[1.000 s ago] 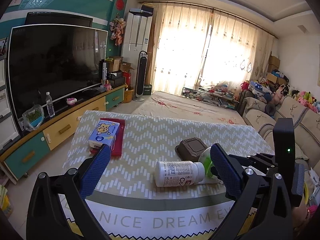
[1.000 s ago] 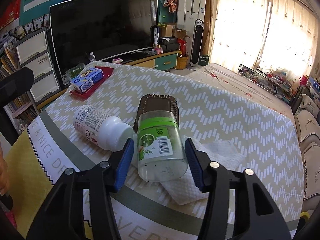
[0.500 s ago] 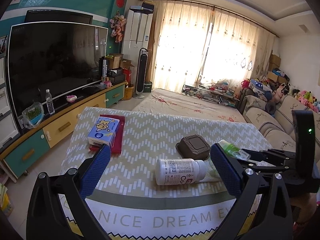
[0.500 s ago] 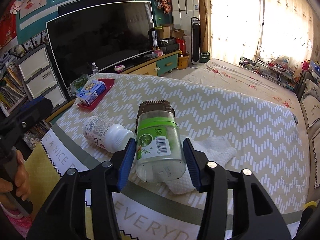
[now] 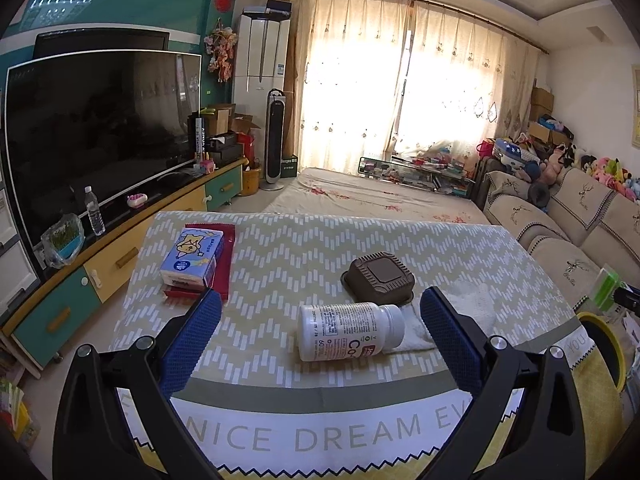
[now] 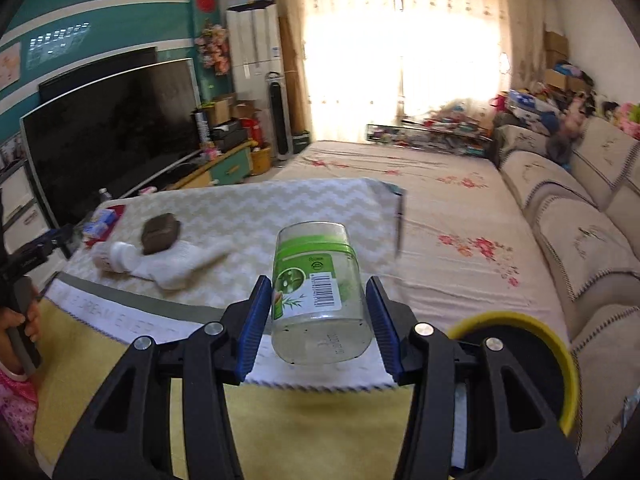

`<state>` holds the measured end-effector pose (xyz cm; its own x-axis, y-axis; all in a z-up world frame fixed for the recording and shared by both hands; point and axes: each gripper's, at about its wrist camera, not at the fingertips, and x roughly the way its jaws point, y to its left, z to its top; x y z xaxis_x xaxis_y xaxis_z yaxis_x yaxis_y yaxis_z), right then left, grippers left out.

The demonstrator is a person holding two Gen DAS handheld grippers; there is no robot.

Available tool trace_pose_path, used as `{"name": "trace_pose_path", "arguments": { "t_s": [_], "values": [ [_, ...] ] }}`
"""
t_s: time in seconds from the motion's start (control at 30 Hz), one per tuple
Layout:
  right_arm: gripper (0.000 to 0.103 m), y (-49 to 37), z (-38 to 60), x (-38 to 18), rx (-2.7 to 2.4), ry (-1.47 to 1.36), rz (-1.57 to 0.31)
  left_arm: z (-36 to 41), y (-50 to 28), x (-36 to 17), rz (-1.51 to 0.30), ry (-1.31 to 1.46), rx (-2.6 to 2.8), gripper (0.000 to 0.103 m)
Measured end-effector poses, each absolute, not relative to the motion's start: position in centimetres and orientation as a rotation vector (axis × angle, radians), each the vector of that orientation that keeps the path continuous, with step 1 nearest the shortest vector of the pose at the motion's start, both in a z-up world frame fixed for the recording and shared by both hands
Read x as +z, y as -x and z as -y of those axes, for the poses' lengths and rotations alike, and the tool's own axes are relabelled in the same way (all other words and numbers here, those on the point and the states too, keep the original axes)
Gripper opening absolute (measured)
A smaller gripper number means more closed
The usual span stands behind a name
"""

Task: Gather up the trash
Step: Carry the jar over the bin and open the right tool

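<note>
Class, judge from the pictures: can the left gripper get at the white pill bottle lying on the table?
Probably yes. The left gripper is open and empty, and the white pill bottle lies on its side between its fingers' line, with nothing in front of it.

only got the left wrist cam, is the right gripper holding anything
observer: Yes. The right gripper is shut on a clear jar with a green label, gripped by its sides and off the table.
operator: whats closest to it
observer: A yellow-rimmed bin, at the lower right of the jar in the right wrist view. The jar is not over the opening yet.
operator: jar empty?
observer: It looks empty. I can see through its clear wall and spot nothing inside.
</note>
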<state>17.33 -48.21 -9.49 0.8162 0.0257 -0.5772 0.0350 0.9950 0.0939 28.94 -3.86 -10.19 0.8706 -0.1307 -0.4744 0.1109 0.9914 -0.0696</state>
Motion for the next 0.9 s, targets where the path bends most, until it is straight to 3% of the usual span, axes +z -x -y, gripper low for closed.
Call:
{"name": "trace_pose_path", "arguments": {
  "t_s": [0.33,0.43,0.9],
  "values": [
    [0.045,-14.9,58.8,-16.2,-0.330,-0.190,-0.784,4.1,-29.5,-10.8,-0.521,0.030,-0.130,0.098],
    [0.050,-14.9,59.3,-16.5,-0.378,-0.196,-0.780,4.2,-29.6,-11.1,-0.529,0.030,-0.133,0.098],
    [0.061,-20.4,48.0,-5.1,-0.043,-0.170,-0.452,4.9,-29.8,-11.7,-0.550,0.008,-0.147,0.098]
  ]
}}
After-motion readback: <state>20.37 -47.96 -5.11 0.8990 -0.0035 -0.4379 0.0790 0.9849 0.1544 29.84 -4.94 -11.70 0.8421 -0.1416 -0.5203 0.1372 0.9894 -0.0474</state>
